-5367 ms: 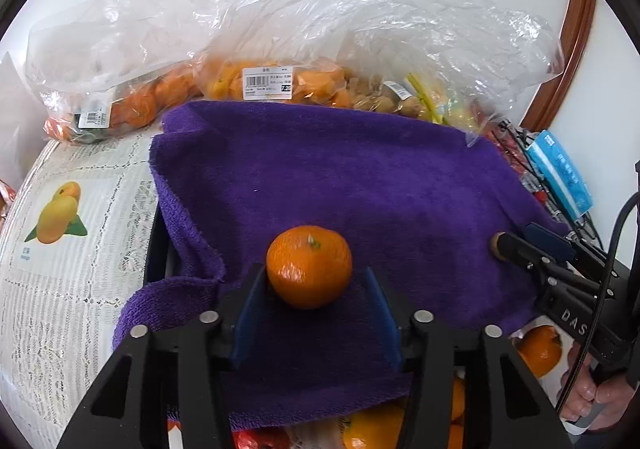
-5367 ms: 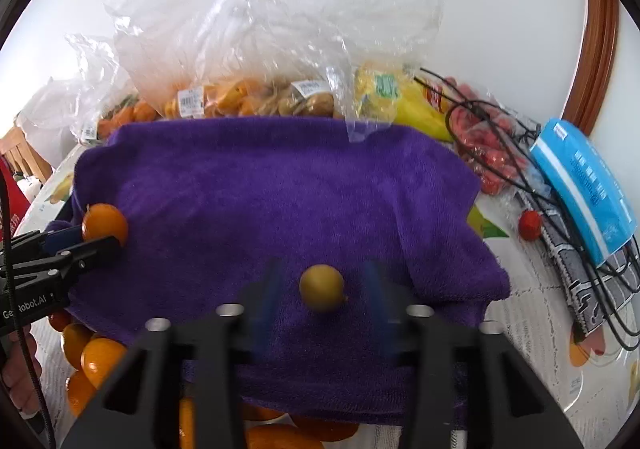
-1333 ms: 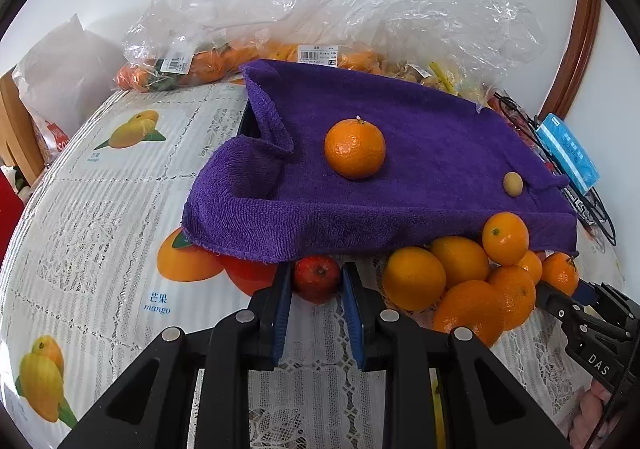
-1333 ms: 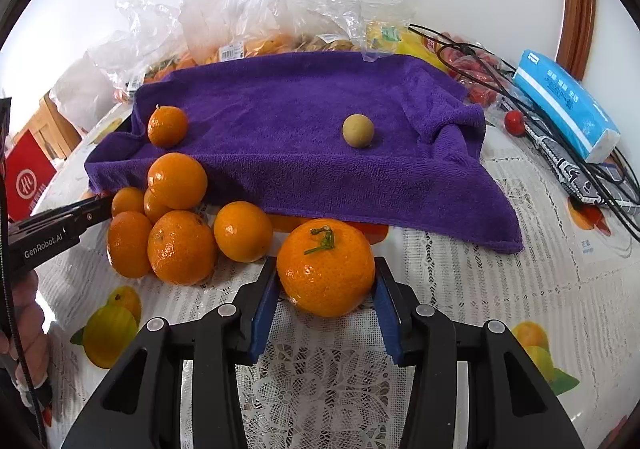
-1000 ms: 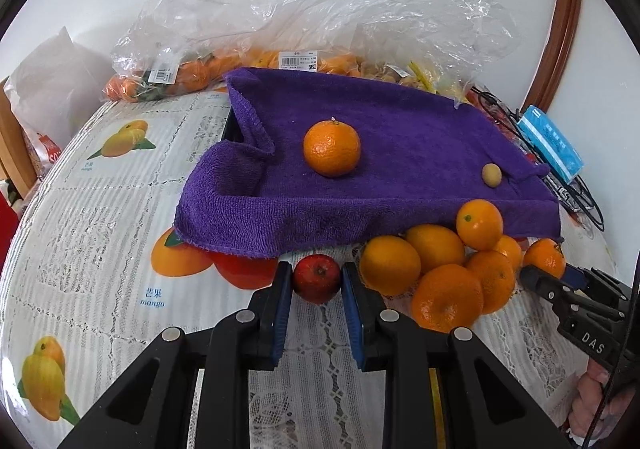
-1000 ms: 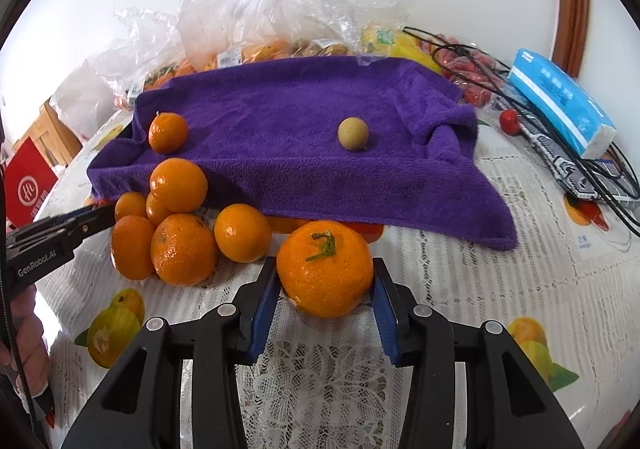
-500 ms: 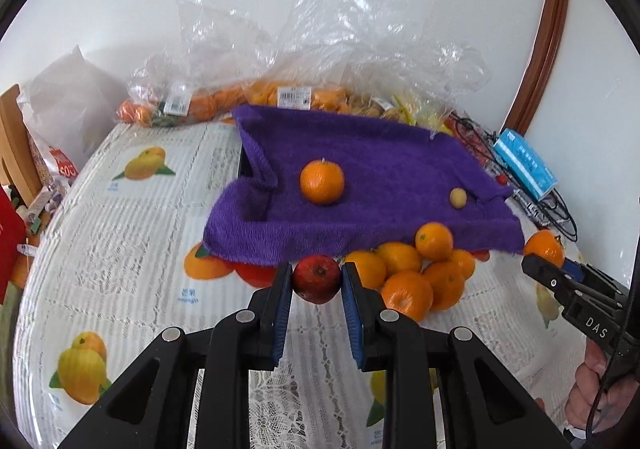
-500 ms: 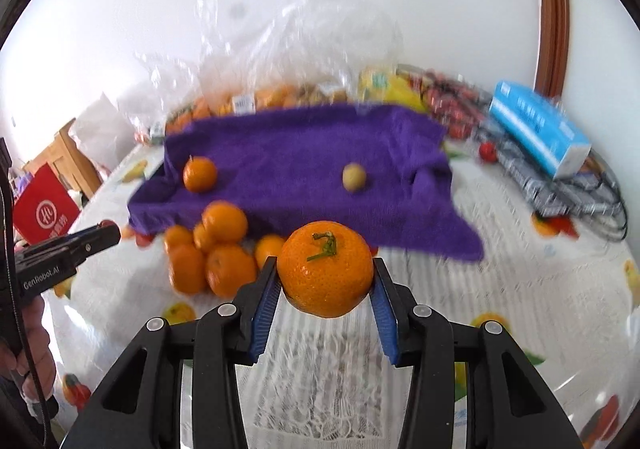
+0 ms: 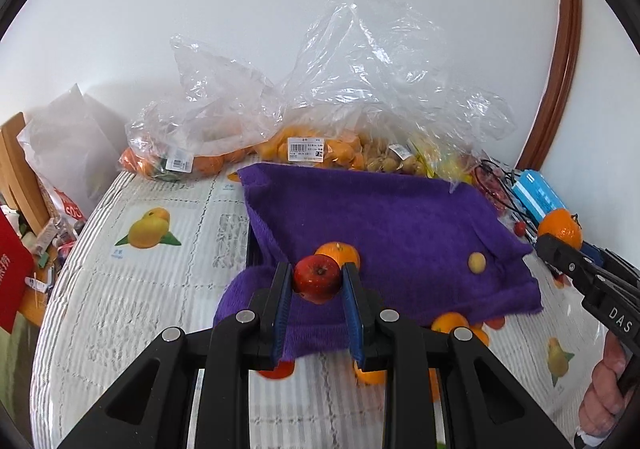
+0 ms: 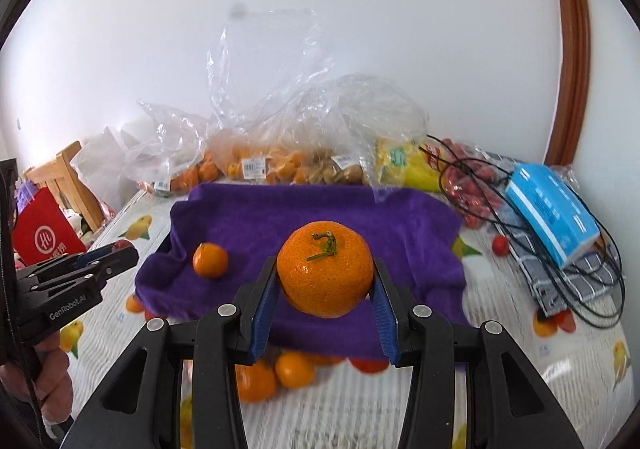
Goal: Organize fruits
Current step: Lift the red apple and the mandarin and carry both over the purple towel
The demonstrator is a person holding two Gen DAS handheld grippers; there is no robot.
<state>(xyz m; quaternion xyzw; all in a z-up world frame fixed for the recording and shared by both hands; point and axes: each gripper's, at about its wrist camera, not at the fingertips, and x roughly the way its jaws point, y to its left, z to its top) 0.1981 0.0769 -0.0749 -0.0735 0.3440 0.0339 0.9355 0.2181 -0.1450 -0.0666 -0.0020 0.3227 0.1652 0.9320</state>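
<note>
My left gripper [image 9: 318, 279] is shut on a small red apple [image 9: 318, 277], held above the near edge of the purple towel [image 9: 400, 217]. My right gripper [image 10: 325, 277] is shut on a large orange with a green stem [image 10: 325, 273], raised over the towel [image 10: 320, 217]. One orange [image 10: 210, 259] lies on the towel's left part, and a small yellow fruit [image 9: 477, 261] on its right. Several loose oranges [image 10: 294, 369] sit on the tablecloth below the towel's front edge. The right gripper with its orange [image 9: 560, 229] also shows at the right of the left wrist view.
Clear plastic bags of fruit [image 9: 304, 145] line the wall behind the towel. A blue packet [image 10: 552, 209], black cables [image 10: 580, 281] and cherry tomatoes [image 10: 500, 245] lie at the right. A red box [image 10: 44, 241] and wooden chair [image 10: 68, 177] stand at the left. A hand [image 9: 604, 405] holds the right gripper.
Both grippers have risen with their fruit, so the table looks farther away. The apple and the big orange stay clamped; the loose oranges have dropped low in both views.
</note>
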